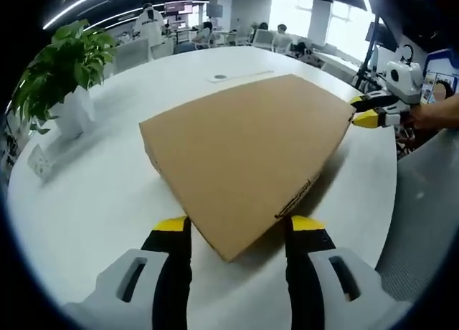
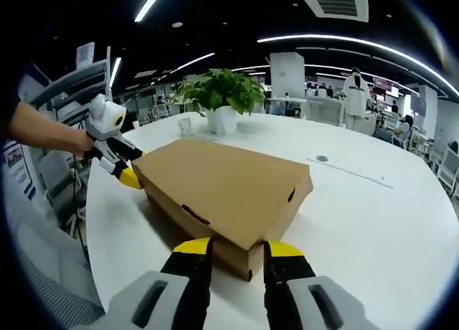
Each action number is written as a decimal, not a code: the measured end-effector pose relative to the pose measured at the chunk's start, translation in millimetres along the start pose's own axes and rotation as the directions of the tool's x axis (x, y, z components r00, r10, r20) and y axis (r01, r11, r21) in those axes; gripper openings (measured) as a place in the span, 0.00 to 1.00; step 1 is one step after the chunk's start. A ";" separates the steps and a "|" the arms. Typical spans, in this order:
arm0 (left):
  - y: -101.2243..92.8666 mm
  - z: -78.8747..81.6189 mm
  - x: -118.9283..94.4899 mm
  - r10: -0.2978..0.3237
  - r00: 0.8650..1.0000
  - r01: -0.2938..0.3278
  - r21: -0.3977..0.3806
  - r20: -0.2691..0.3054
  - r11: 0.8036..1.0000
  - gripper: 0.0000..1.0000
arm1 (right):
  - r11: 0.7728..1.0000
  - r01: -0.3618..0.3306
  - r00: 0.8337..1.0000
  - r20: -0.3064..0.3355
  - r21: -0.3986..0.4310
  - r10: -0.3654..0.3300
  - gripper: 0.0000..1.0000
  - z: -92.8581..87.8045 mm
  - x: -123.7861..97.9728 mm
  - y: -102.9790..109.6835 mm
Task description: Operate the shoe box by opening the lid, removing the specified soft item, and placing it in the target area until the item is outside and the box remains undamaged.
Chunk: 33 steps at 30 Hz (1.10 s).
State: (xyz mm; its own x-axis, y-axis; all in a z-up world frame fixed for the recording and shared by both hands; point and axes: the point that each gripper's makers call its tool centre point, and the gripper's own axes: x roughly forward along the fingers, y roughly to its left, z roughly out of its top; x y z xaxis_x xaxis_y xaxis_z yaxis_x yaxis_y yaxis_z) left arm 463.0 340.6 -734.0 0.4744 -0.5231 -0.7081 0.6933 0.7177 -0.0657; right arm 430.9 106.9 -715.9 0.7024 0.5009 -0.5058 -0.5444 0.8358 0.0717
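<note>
A closed brown cardboard shoe box (image 1: pixel 244 151) lies on a round white table (image 1: pixel 93 201). My left gripper (image 1: pixel 239 226) is open, its yellow-tipped jaws astride the box's near corner with a gap on each side. At the box's opposite corner, my right gripper (image 1: pixel 362 109) is held by a person's hand (image 1: pixel 437 115). In the right gripper view the box (image 2: pixel 222 183) runs away from me, and my right gripper (image 2: pixel 238 247) has its jaws against both sides of the near corner. The left gripper (image 2: pixel 128 176) sits at the far left corner. The lid is down, so the inside is hidden.
A leafy plant in a white pot (image 1: pixel 72 68) (image 2: pixel 222 100) stands near the table's far side, with a small white card holder (image 1: pixel 39 161) beside it. A small round disc (image 2: pixel 321 158) lies on the table. The table edge (image 1: pixel 391 201) runs close to the box. Office desks and people sit behind.
</note>
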 end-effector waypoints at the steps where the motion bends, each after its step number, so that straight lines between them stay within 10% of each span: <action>1: 0.5 -0.2 -0.1 0.004 1.000 -0.004 -0.003 0.005 1.000 0.51 | 1.000 0.001 1.000 0.001 0.000 -0.001 0.24 0.1 0.2 -0.4; 33: -2.2 8.6 -15.5 0.074 0.996 -0.072 -0.042 0.051 0.997 0.47 | 0.997 -0.011 0.999 0.035 0.073 0.009 0.25 8.0 -2.6 -2.2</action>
State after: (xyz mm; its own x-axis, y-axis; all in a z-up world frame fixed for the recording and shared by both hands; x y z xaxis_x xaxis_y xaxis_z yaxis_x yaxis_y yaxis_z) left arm 458.8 343.2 -716.8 0.5515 -0.4915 -0.6740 0.6341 0.7720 -0.0441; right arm 434.0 105.5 -707.8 0.7135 0.5156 -0.4744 -0.5173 0.8443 0.1397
